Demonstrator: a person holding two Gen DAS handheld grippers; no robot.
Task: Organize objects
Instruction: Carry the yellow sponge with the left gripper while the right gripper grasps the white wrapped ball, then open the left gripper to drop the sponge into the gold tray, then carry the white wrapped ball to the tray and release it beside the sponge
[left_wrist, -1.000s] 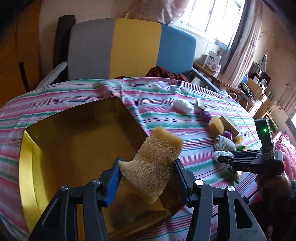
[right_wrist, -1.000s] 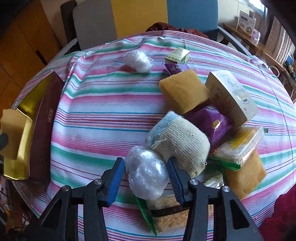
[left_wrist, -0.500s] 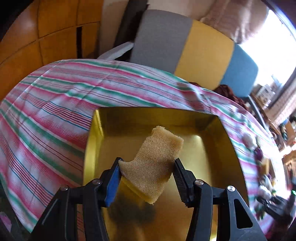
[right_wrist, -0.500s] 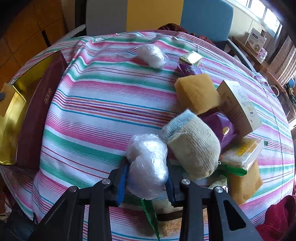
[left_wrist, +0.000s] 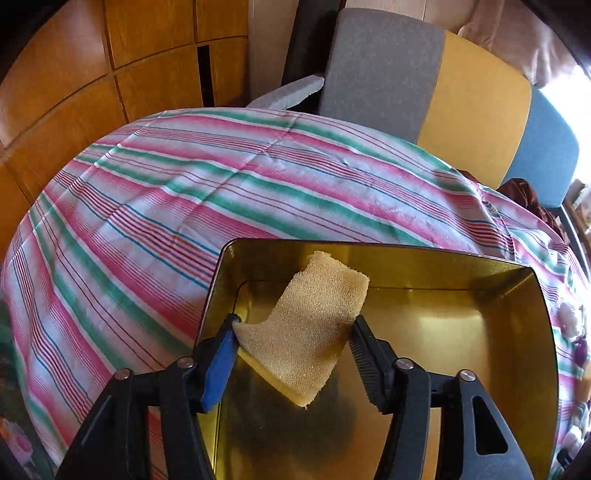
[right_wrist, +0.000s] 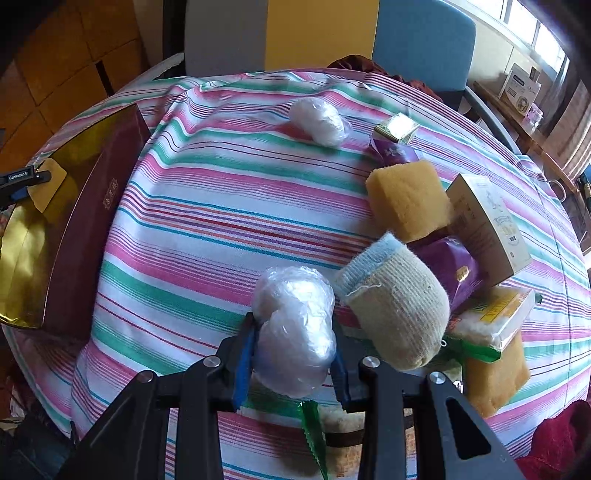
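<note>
Left wrist view: the left gripper (left_wrist: 293, 341) hangs over the gold box (left_wrist: 543, 332), its jaws just widening, with the yellow sponge (left_wrist: 310, 328) still between them, touching the blue pad but clear of the other. Right wrist view: the right gripper (right_wrist: 293, 363) is clenched on a plastic-wrapped white bundle (right_wrist: 293, 328) above the striped tablecloth (right_wrist: 221, 229), beside a knitted mitt (right_wrist: 399, 314).
</note>
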